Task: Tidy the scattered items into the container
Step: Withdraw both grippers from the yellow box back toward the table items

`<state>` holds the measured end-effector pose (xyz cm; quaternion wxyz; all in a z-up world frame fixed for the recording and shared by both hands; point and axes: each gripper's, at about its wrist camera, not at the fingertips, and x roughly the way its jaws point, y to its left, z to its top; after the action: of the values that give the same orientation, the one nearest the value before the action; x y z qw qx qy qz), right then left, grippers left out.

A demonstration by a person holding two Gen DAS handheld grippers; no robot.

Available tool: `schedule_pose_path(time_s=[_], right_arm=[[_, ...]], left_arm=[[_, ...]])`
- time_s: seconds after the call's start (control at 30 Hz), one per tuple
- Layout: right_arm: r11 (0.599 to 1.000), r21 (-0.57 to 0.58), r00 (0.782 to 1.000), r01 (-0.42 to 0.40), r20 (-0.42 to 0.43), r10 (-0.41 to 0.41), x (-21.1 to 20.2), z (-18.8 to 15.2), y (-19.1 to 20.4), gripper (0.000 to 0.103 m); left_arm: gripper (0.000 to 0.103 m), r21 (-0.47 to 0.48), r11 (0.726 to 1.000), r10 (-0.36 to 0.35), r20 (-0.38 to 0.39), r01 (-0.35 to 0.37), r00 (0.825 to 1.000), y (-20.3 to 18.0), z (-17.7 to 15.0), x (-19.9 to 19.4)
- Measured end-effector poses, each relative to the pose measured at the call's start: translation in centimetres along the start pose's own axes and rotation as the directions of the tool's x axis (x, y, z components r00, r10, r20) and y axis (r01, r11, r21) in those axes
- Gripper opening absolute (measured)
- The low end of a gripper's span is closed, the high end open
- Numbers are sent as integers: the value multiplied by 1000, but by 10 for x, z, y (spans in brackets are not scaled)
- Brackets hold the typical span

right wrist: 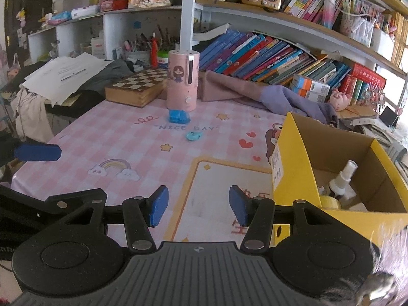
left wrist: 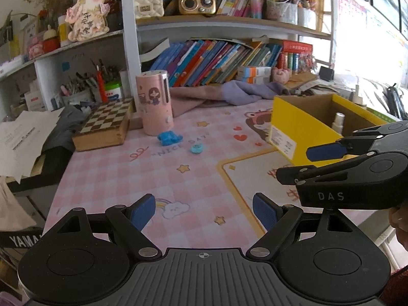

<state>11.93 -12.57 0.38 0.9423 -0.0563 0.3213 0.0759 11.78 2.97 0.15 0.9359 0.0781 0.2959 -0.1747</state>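
Note:
A crumpled blue item (left wrist: 168, 137) (right wrist: 179, 116) lies on the pink checked table mat in front of a pink cylinder. A small round light-blue item (left wrist: 196, 149) (right wrist: 193, 135) lies a little nearer. The yellow cardboard box (left wrist: 295, 125) (right wrist: 293, 153) stands at the right; a white spray bottle (right wrist: 341, 178) and a yellow roll show inside it. My left gripper (left wrist: 204, 213) is open and empty, low over the mat's near side. My right gripper (right wrist: 199, 205) is open and empty, beside the box's near left corner; it also shows in the left wrist view (left wrist: 301, 163).
A pink cylinder (left wrist: 154, 102) (right wrist: 182, 81) and a chessboard box (left wrist: 104, 125) (right wrist: 137, 86) stand at the back left. Purple cloth (right wrist: 267, 97) lies behind, under leaning books. Papers (left wrist: 23, 137) overhang the left edge. Shelves rise at the back.

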Motion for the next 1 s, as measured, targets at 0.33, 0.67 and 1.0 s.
schedule_pose_path(time_s=[0.33, 0.67, 1.0], right_arm=[[999, -17, 998, -45, -51, 44, 50, 23, -9, 50], [997, -23, 996, -74, -53, 73, 102, 54, -23, 50], [993, 43, 988, -112, -100, 115, 167, 84, -26, 50]], left_arm=[[86, -45, 998, 35, -33, -37, 999, 21, 24, 45], [86, -39, 998, 56, -54, -58, 997, 43, 61, 95], [86, -54, 991, 114, -80, -118, 990, 66, 80, 132]])
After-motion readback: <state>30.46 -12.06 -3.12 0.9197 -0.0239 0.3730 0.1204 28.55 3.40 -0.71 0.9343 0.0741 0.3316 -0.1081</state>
